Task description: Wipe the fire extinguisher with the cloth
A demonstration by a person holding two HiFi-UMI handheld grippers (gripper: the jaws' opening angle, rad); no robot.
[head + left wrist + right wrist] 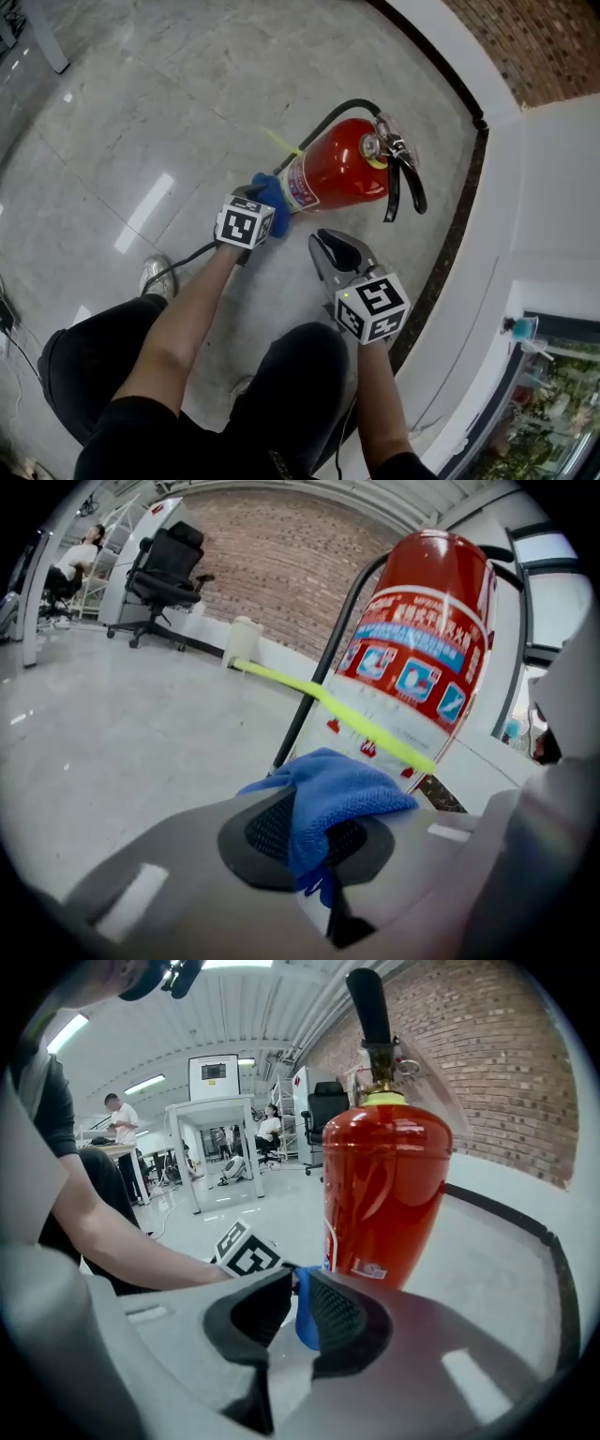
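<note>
**Item 1: left gripper** point(305, 832). Jaws closed tight on a fold of the blue cloth point(333, 794). A bunch of cloth stands above the pads and a small tail hangs below them.

**Item 2: blue cloth.** In the head view it sits low on the side of the cylinder, by the label. It is either touching the cylinder or just beside it, and no view shows which.

**Item 3: right gripper** point(295, 1312). Jaws are partly apart with nothing between the pads; the blue in the gap is the cloth further off. It points at the cylinder from near by without touching it.

**Item 4: red fire extinguisher** point(337, 173). It stands upright and unsupported on the polished floor point(141, 112), close to the dark skirting at the wall. A black hose point(319, 686) runs down 1 side, a yellow-green tie point(328, 700) crosses in front, and the black lever point(408, 183) and gauge are on top.

**Hazards, judged:**
- Neither gripper steadies the cylinder, so a firm sideways wipe could slide or topple it on the glossy floor.
- Only a narrow fold is pinched, and drag against the label could pull the cloth free.
- The tie or hose could snag the loose bunch.
- A stroke carried too high could catch the lever.
</note>
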